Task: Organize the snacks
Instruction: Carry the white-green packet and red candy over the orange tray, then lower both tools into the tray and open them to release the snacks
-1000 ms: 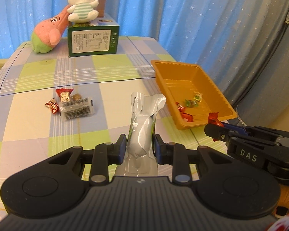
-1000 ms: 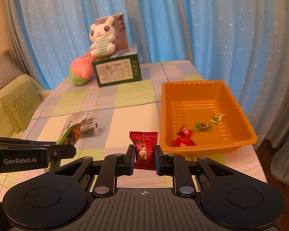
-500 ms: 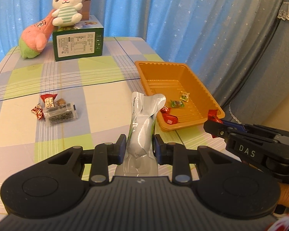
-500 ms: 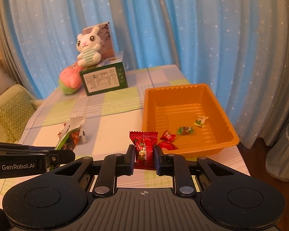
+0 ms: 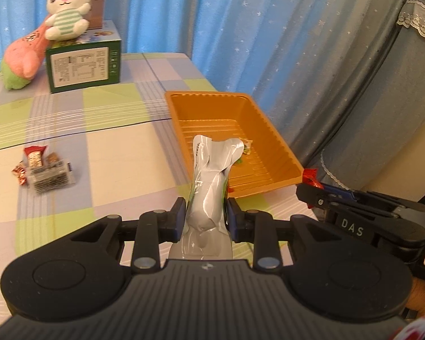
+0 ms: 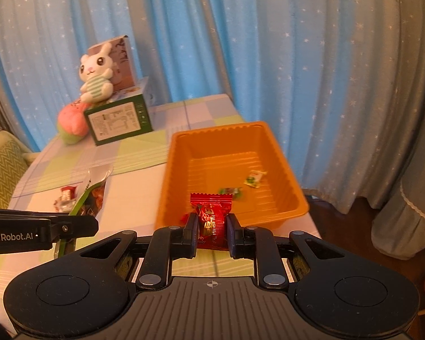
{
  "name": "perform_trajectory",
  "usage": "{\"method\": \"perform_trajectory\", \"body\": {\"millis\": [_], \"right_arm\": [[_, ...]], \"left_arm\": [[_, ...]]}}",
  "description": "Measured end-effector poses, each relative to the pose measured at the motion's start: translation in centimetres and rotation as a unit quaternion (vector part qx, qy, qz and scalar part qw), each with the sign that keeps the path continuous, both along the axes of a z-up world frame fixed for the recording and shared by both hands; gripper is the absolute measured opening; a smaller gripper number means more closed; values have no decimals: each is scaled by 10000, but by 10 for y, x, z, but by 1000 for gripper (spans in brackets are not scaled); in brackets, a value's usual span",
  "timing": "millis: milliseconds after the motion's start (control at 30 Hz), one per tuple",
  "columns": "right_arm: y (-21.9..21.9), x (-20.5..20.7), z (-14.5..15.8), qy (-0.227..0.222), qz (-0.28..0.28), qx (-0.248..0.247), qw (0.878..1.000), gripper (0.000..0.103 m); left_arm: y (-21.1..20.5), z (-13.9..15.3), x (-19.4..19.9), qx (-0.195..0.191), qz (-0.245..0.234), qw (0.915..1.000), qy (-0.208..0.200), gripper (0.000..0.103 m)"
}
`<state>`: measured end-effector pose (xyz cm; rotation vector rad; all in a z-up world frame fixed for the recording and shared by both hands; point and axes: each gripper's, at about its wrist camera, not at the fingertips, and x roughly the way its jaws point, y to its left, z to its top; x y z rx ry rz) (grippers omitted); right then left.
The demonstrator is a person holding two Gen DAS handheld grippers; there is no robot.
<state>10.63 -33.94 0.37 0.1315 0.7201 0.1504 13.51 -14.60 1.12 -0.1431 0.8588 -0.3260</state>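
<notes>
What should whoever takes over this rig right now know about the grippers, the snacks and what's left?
Left gripper: shut on a silver pouch, near the orange tray.
Right gripper: shut on a red packet, at the tray's near rim.
Done: a few small candies lie in the tray.
Left: drop both held snacks into the tray, then fetch the little pile of snacks on the table.
The green box and plush toys at the far end look like bystanders.
</notes>
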Motion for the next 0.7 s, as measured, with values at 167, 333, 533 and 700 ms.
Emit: {"method": "perform_trajectory", "body": {"millis": [167,333,533,700], "right_arm": [[-11,8,-2,-3,-54,-58,10000,21],[-21,20,-3,-7,-54,-129,9999,21],[-29,39,-6,-19,-40,-213,9998,21],[-36,56,-11,15,-19,-270,9996,21]], "left_arm": [[-16,0,12,-54,-79,10000,3,27],[-29,0,25,-72,-131,9999,-18,27],[-38,-1,44,-88,-121,9999,-29,27],[-47,-5,63,-98,-118,9999,-5,27]]}}
